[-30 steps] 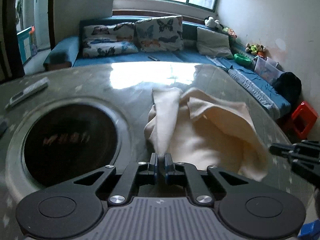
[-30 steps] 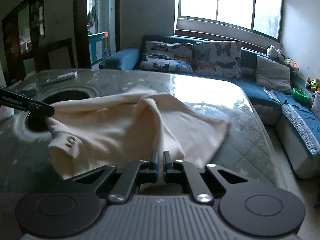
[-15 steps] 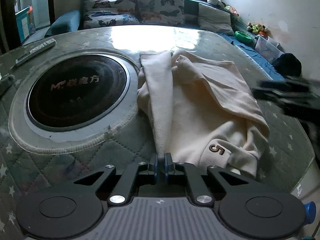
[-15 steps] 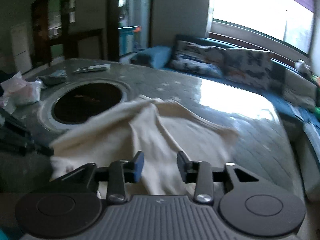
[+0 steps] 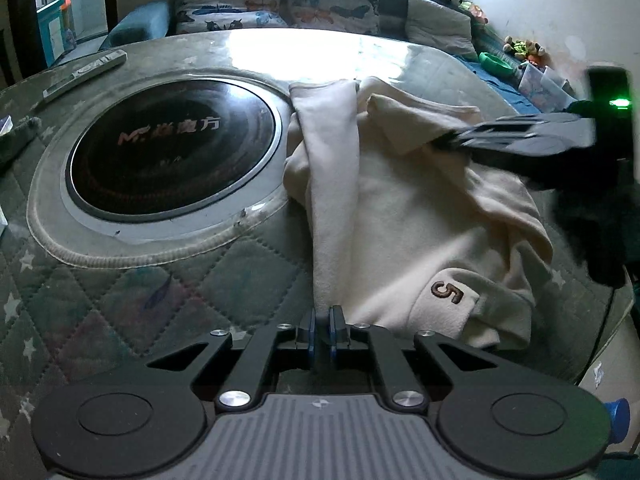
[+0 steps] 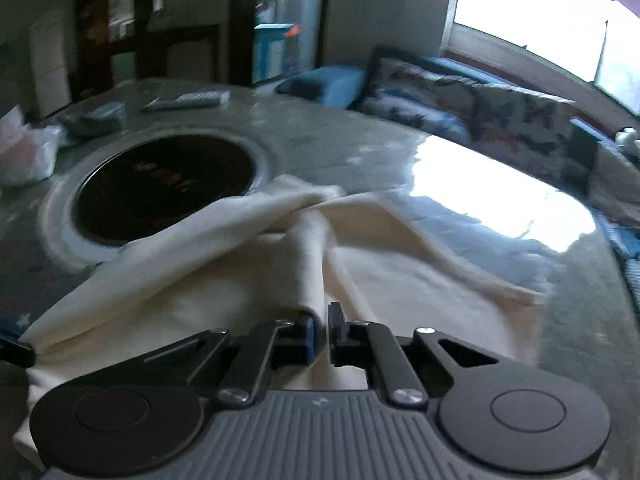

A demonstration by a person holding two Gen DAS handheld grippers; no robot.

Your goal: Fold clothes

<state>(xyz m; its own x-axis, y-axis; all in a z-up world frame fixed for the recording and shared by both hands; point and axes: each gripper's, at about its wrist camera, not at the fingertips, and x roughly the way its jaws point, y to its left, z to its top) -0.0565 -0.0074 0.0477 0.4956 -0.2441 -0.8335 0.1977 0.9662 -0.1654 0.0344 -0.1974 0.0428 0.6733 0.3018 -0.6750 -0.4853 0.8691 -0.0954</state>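
A cream garment (image 5: 408, 216) with a brown "5" on one part lies crumpled on the quilted table, right of a round black hob. My left gripper (image 5: 323, 320) is shut on its near edge, a long fold running away from the jaws. In the right wrist view my right gripper (image 6: 320, 324) is shut on a raised fold of the same garment (image 6: 240, 264). The right gripper also shows blurred in the left wrist view (image 5: 512, 136), over the garment's right side.
The round black hob (image 5: 172, 152) is set in the table (image 5: 120, 300). A remote (image 5: 84, 74) lies at the far left. A white bag (image 6: 24, 152) and a dark cloth (image 6: 92, 120) sit at the left. A blue sofa with butterfly cushions (image 5: 280, 0) stands behind.
The right gripper let go of the garment's edge, opened, moved left over the garment and has shut on a raised fold. The left gripper stayed shut on the garment, now lower toward the table.
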